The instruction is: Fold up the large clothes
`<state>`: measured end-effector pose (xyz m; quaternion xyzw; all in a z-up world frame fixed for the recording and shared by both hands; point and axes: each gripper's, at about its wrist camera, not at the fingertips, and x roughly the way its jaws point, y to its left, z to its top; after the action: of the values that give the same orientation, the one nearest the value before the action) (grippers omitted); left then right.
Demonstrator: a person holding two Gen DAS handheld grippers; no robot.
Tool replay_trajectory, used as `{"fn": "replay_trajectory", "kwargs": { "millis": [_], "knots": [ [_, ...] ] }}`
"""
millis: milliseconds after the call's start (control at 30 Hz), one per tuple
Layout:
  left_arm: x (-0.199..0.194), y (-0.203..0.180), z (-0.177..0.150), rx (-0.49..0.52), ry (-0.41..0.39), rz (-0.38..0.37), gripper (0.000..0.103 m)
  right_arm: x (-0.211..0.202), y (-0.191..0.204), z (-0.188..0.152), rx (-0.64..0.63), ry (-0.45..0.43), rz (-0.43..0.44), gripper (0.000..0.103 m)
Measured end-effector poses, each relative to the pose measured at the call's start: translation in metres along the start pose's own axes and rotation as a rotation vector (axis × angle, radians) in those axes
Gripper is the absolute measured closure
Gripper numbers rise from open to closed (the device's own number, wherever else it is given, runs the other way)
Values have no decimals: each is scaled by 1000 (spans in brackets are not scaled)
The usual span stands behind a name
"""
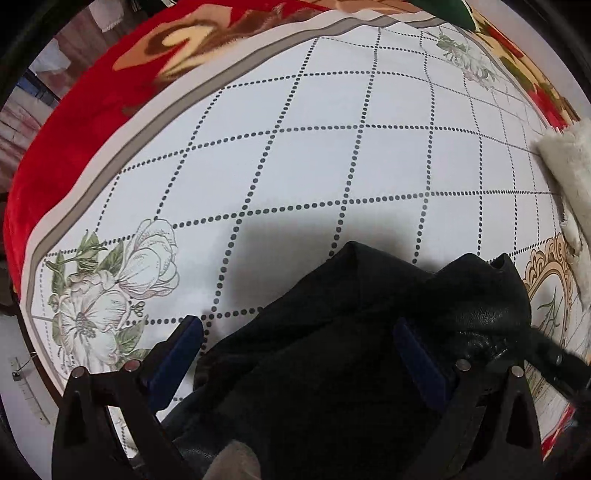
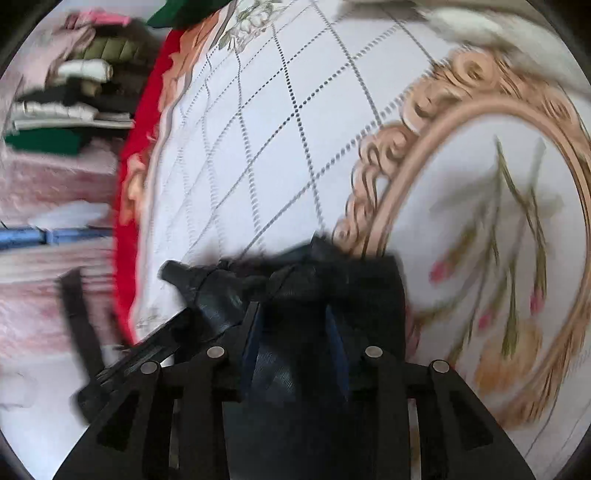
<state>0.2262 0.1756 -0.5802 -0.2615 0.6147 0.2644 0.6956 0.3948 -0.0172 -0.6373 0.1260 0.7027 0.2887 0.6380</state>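
A black leather-like jacket (image 1: pixel 332 369) lies bunched on the white dotted-grid bedsheet (image 1: pixel 332 147). In the left wrist view my left gripper (image 1: pixel 301 343) points down over it, open wide, its blue-padded fingers (image 1: pixel 181 350) straddling the fabric without pressing it. In the blurred right wrist view the jacket (image 2: pixel 295 288) fills the narrower gap of my right gripper (image 2: pixel 295 339). The inner blue faces of its pads (image 2: pixel 251 350) still show, so the cloth looks loose between them. Its gold oval print (image 2: pixel 406 147) lies just ahead.
A red patterned blanket (image 1: pixel 74 129) borders the sheet on the far and left sides. A white fluffy garment (image 1: pixel 569 166) lies at the right edge. A pile of folded clothes (image 2: pixel 74 96) is stacked beyond the bed's edge, and a green item (image 2: pixel 184 11) lies at the top.
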Motion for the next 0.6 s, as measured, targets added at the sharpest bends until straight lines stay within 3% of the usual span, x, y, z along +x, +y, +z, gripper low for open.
{"fn": "replay_trajectory", "kwargs": {
  "millis": [100, 200, 233, 433, 600],
  "knots": [
    [-4, 3, 1, -17, 9, -21, 0, 1, -3, 12, 1, 55, 13, 65],
    [-34, 14, -10, -38, -38, -24, 0, -20, -12, 11, 31, 88, 76, 61],
    [-49, 20, -18, -47, -60, -38, 0, -32, -17, 6, 34, 97, 95, 54],
    [-110, 68, -93, -153, -62, -131, 0, -68, -54, -61, 68, 182, 222, 36],
    [-97, 101, -150, -253, -12, -149, 0, -46, -98, -94, 131, 226, 296, 31]
  ]
}}
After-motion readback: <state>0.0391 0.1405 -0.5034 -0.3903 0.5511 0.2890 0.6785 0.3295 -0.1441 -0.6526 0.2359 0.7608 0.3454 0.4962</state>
